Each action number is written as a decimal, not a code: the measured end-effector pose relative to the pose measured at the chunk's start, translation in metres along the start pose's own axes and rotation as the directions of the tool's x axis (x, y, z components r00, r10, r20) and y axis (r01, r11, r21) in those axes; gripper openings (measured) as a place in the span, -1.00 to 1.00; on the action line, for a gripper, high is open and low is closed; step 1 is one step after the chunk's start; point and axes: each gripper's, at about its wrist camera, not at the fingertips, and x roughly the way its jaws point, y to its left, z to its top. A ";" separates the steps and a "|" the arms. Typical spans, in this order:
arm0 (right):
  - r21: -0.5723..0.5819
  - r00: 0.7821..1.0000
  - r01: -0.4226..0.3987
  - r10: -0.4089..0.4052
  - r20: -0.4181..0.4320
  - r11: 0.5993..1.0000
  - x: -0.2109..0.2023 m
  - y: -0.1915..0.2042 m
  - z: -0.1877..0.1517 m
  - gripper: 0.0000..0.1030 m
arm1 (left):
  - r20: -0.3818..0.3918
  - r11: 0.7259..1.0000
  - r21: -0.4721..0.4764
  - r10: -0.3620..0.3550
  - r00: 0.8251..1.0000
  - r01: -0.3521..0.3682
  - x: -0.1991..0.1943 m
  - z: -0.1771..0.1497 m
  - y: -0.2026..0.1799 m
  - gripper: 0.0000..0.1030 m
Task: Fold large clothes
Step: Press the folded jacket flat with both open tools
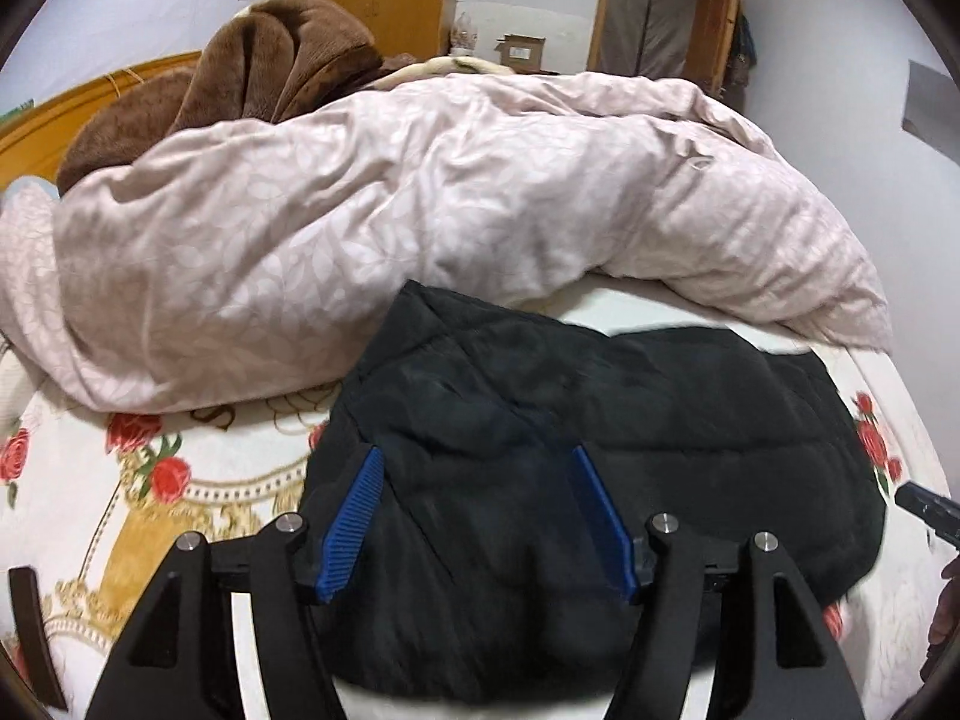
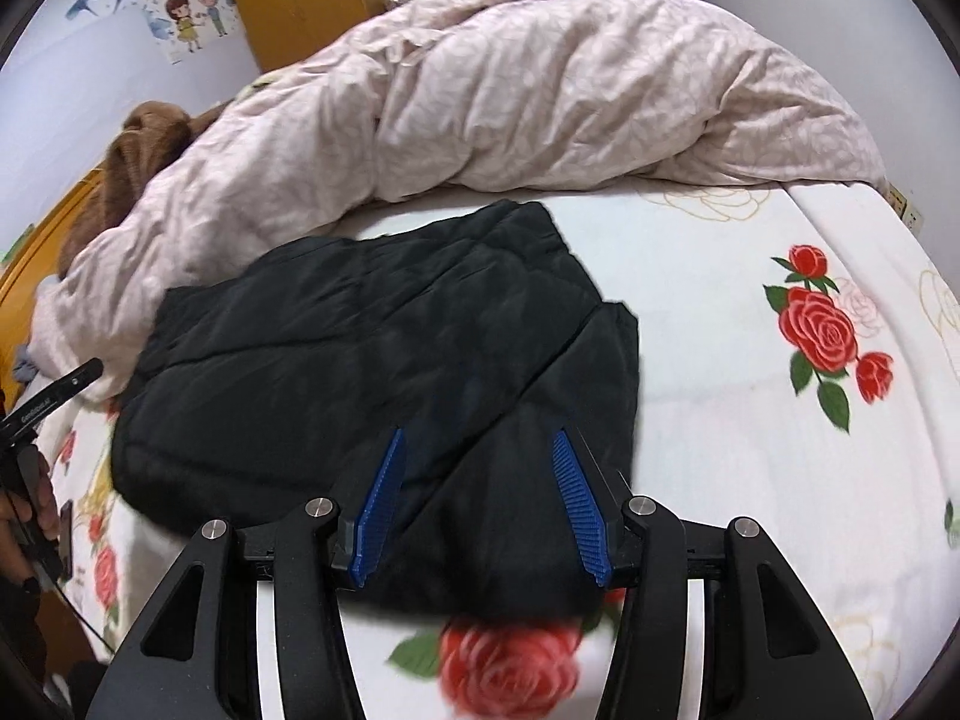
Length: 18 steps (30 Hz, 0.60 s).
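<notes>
A black quilted jacket [image 1: 600,450] lies folded into a compact block on the rose-patterned bedsheet [image 1: 150,480]. My left gripper [image 1: 477,456] is open, its blue pads spread over the jacket's near left part, holding nothing. In the right wrist view the same jacket [image 2: 372,348] lies in the middle of the sheet [image 2: 750,420]. My right gripper [image 2: 480,438] is open above the jacket's near right corner, empty. The right gripper's tip shows at the right edge of the left wrist view [image 1: 927,510]; the left gripper shows at the left edge of the right wrist view [image 2: 48,396].
A bunched pink duvet [image 1: 390,210] fills the bed behind the jacket, also in the right wrist view [image 2: 510,90]. A brown plush blanket [image 1: 270,60] lies at the headboard. Bare sheet stretches to the right of the jacket [image 2: 780,480]. Wardrobe and door stand beyond.
</notes>
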 end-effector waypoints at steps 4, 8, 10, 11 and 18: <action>-0.008 1.000 -0.020 0.020 0.014 1.000 -0.026 0.017 -0.019 0.01 | -0.005 1.000 -0.002 -0.017 1.000 0.017 -0.034 -0.017 -0.016 0.31; -0.017 0.999 -0.039 0.040 0.032 0.999 -0.055 0.030 -0.040 0.01 | -0.011 1.000 0.008 -0.013 1.000 0.013 -0.068 -0.037 -0.031 0.31; -0.029 0.999 -0.039 0.040 0.036 0.999 -0.068 0.036 -0.050 0.01 | -0.004 1.000 0.012 -0.012 1.000 0.012 -0.086 -0.046 -0.037 0.37; -0.036 0.998 -0.039 0.041 0.037 0.999 -0.075 0.039 -0.055 0.01 | 0.002 1.000 0.012 -0.005 1.000 0.005 -0.095 -0.051 -0.039 0.39; -0.049 0.998 -0.044 0.046 0.051 0.998 -0.119 0.054 -0.091 0.05 | -0.006 1.000 0.002 -0.002 1.000 0.002 -0.143 -0.081 -0.052 0.44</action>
